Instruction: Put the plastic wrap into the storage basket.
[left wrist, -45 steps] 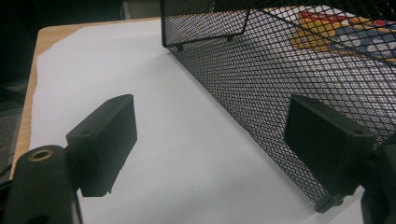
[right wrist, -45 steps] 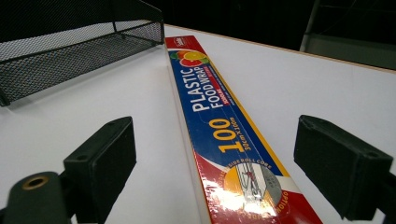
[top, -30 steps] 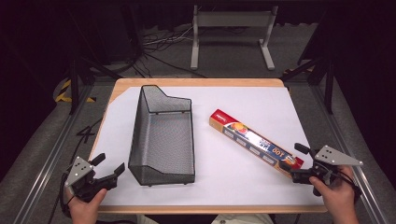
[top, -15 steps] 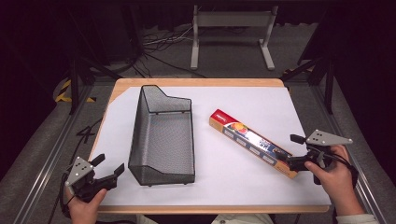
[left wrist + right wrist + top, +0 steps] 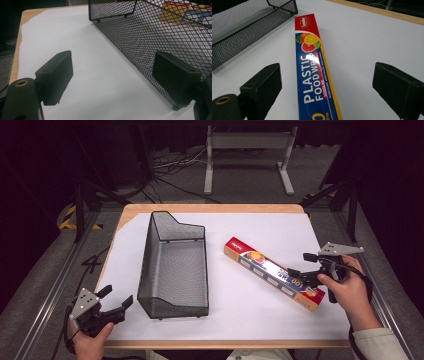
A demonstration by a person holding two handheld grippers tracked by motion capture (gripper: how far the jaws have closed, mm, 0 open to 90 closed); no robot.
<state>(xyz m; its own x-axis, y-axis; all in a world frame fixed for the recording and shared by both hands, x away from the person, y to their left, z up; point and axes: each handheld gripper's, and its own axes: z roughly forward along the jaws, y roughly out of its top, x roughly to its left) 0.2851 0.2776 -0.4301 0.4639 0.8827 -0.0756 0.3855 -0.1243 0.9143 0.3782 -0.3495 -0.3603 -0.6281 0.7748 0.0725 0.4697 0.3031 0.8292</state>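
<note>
The plastic wrap box [image 5: 274, 272] is lying diagonally at four o'clock on the table [image 5: 280, 227], probably awaiting transfer into the mesh basket [image 5: 175, 265] at center. The right gripper [image 5: 303, 265] is straddling the box's near end, jaws spread wide apart and touching nothing. The left gripper [image 5: 116, 298] is idling at seven o'clock, jaws likewise parted, beside the basket wall.

Dark room, grey carpeted floor [image 5: 45, 270], wooden table [image 5: 210, 208] under white sheet [image 5: 280, 227], metal stand [image 5: 247, 142], cables [image 5: 170, 167] behind.
</note>
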